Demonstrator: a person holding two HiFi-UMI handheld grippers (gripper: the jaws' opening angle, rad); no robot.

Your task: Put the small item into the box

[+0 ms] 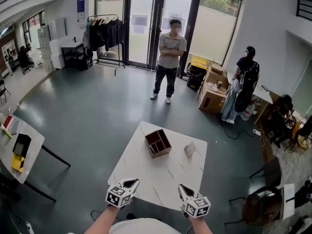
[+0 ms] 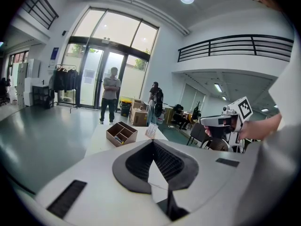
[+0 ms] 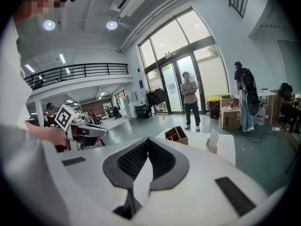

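Nothing is under way yet: both tools are low at the near edge of the white surface [image 1: 161, 177], well short of the work. The left hand-held gripper [image 1: 130, 182] has its jaws pressed together at the tips with nothing between them. The right hand-held gripper [image 1: 183, 187] is the same, tips meeting and empty. The small item [image 1: 190, 149], a pale card-like piece, sits on the surface ahead of the right hand-held gripper and slightly to its right, untouched. The brown divided box [image 1: 157, 143] stands near it, ahead of the left hand-held gripper and to its right. I judge this to be the start, before any reach. The next move likely calls for the right hand-held gripper to spread its jaws, go forward to the item and close on its thin faces. It would then carry the item left over an open compartment.
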